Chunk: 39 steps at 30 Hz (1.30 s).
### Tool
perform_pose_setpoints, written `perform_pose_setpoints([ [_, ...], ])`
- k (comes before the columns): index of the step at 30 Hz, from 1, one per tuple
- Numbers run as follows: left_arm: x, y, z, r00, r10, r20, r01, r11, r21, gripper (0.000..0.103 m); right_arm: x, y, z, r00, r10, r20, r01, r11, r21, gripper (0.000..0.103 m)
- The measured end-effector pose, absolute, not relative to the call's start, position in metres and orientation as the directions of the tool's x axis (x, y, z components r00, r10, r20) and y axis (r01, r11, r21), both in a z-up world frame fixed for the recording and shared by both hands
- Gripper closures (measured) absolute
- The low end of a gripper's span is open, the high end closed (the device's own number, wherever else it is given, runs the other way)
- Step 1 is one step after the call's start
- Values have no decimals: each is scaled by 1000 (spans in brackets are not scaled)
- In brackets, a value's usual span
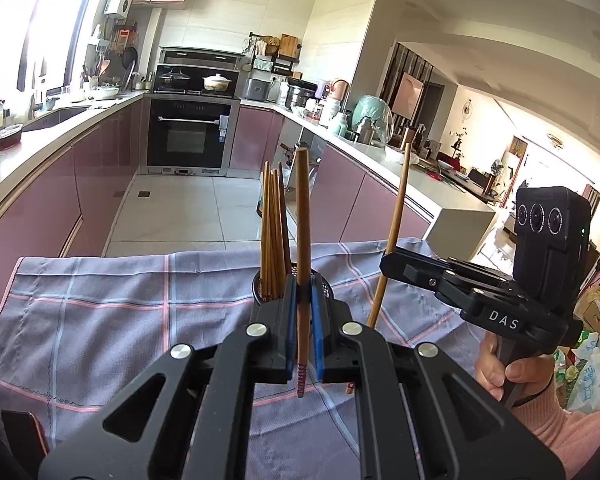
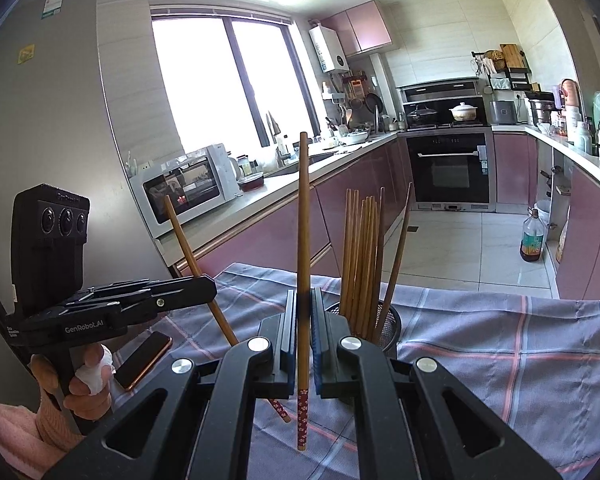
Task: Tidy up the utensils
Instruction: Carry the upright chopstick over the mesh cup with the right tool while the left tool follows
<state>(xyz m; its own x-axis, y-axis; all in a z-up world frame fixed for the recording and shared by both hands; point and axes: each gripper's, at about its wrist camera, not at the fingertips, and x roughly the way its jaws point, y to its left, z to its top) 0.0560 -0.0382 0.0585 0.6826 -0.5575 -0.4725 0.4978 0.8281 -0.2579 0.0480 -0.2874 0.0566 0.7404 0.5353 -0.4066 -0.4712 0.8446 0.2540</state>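
Observation:
My left gripper (image 1: 303,294) is shut on a wooden chopstick (image 1: 302,216) and holds it upright, patterned end down. Right behind it stands a black mesh holder (image 1: 324,286) with several chopsticks (image 1: 273,232) in it. My right gripper (image 2: 303,308) is shut on another chopstick (image 2: 303,220), also upright, with the mesh holder (image 2: 386,330) and its chopsticks (image 2: 360,256) just to its right. In the left wrist view the right gripper (image 1: 388,266) is at the right with its chopstick (image 1: 396,216). In the right wrist view the left gripper (image 2: 210,290) holds its chopstick (image 2: 188,248) tilted.
A grey-blue checked cloth (image 1: 100,320) covers the table. A phone (image 2: 144,360) lies on the cloth near the left hand. Kitchen counters (image 1: 52,148), an oven (image 1: 188,136) and a tiled floor (image 1: 188,208) lie beyond the table edge. A toaster oven (image 2: 188,188) stands on the counter.

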Motion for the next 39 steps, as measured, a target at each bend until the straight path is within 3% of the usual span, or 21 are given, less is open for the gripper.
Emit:
perform_pose_setpoints([
  [39,51,-43,94,727,-571,-381,526,820,-225,96,62,-288,77,771,529,-353,-479,848,224,98],
])
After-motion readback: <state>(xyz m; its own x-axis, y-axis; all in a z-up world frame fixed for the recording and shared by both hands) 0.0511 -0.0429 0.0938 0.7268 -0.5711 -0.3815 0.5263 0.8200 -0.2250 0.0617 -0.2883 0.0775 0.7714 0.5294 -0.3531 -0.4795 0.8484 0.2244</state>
